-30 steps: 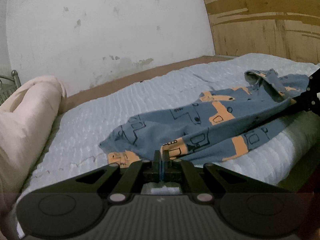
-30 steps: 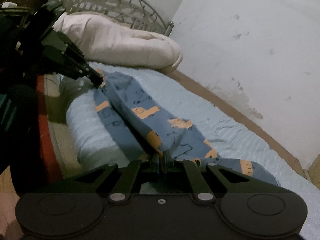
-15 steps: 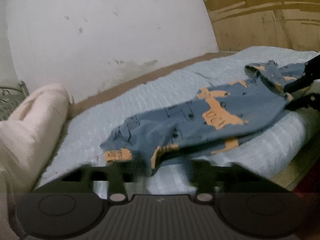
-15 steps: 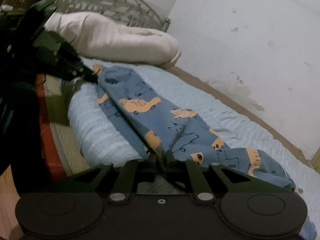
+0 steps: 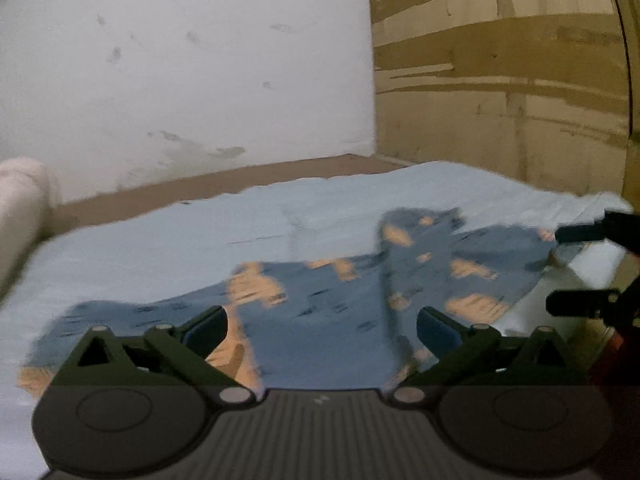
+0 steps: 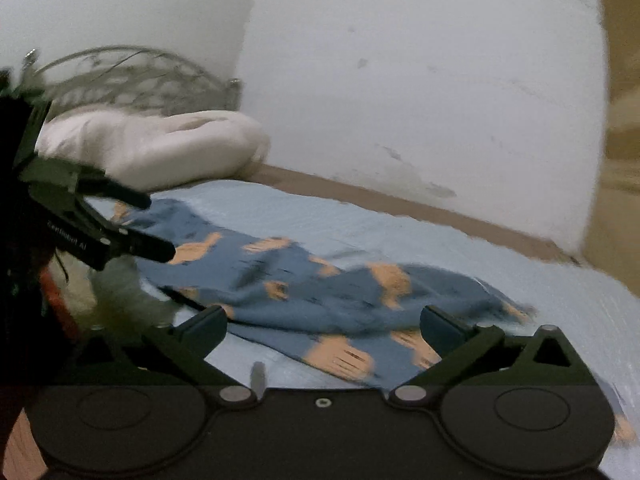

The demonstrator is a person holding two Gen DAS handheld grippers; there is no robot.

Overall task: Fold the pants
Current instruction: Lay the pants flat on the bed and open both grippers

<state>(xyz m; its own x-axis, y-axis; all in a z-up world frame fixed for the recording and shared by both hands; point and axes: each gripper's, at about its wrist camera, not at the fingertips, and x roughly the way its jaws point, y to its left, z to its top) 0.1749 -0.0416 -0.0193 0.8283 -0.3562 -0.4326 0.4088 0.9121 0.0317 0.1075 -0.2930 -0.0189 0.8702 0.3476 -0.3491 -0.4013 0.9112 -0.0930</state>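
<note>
The pants (image 5: 340, 312) have just been let go: a second ago each set of tongs was clamped on the cloth, and now both the left tongs (image 5: 320, 328) and the right tongs (image 6: 324, 324) are spread wide and empty. The pants are laid lengthwise near the front edge of the bed (image 5: 160, 240), one leg apparently doubled over the other, though blur obscures the edges. The first fold is judged done; a crosswise fold remains.
</note>
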